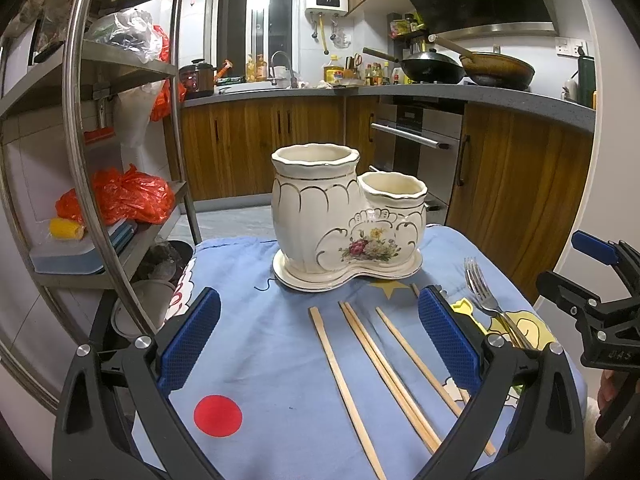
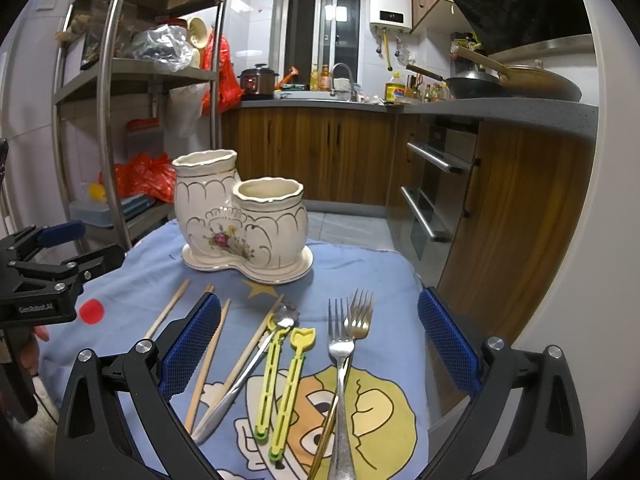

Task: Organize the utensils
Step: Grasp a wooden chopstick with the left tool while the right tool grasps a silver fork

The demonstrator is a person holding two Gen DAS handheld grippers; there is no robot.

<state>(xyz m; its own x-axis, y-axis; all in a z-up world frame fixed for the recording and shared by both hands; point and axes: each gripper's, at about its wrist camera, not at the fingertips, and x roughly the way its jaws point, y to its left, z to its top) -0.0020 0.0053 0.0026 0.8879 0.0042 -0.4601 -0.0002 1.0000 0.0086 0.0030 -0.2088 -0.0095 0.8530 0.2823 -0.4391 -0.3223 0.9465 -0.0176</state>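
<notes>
A cream ceramic utensil holder with two empty cups stands at the far side of a blue cloth-covered table. Several wooden chopsticks lie flat in front of it. In the right wrist view, a metal spoon, two yellow plastic utensils, a silver fork and a gold fork lie side by side. My left gripper hovers open over the chopsticks. My right gripper hangs open above the spoon and forks. Neither holds anything.
A steel shelf rack with red bags stands left of the table. Wooden kitchen cabinets and an oven lie behind and to the right. A red dot marks the cloth at the near left.
</notes>
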